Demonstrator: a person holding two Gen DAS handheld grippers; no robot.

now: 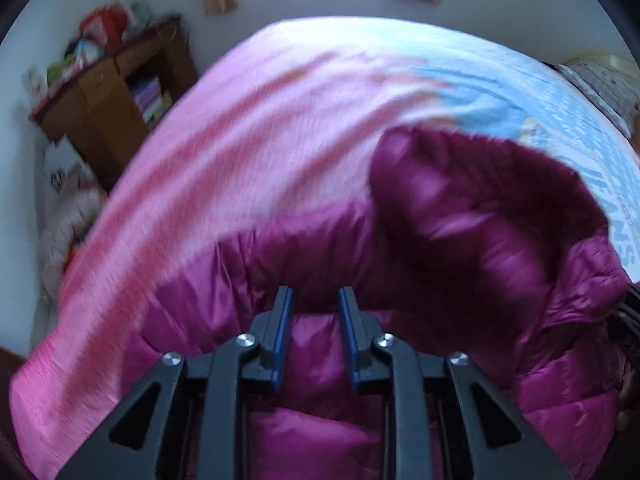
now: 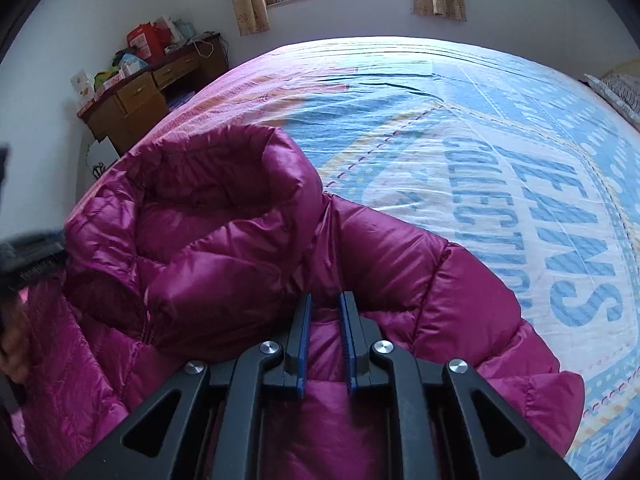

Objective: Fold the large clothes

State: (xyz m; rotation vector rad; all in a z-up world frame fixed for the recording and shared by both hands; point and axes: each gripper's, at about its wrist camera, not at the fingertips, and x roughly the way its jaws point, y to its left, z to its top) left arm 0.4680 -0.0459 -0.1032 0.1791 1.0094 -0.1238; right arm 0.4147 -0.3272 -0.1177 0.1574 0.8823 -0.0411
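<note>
A magenta puffer jacket [image 1: 460, 220] lies on the near side of the bed, its hood [image 2: 224, 184] bunched up toward the far left. My left gripper [image 1: 315, 300] sits low over the jacket's near edge, and quilted fabric fills the narrow gap between its blue pads. The view there is blurred. My right gripper [image 2: 325, 304] is shut on a fold of the same jacket [image 2: 400, 264], near the shoulder and sleeve. The jacket's lower part is hidden under both gripper bodies.
The bed sheet [image 2: 480, 140] is pink on the left and blue with large lettering on the right. A wooden desk [image 2: 140, 96] piled with clutter stands against the left wall. A pillow [image 2: 616, 88] lies at the far right. A person's hand [image 2: 16, 344] shows at the left edge.
</note>
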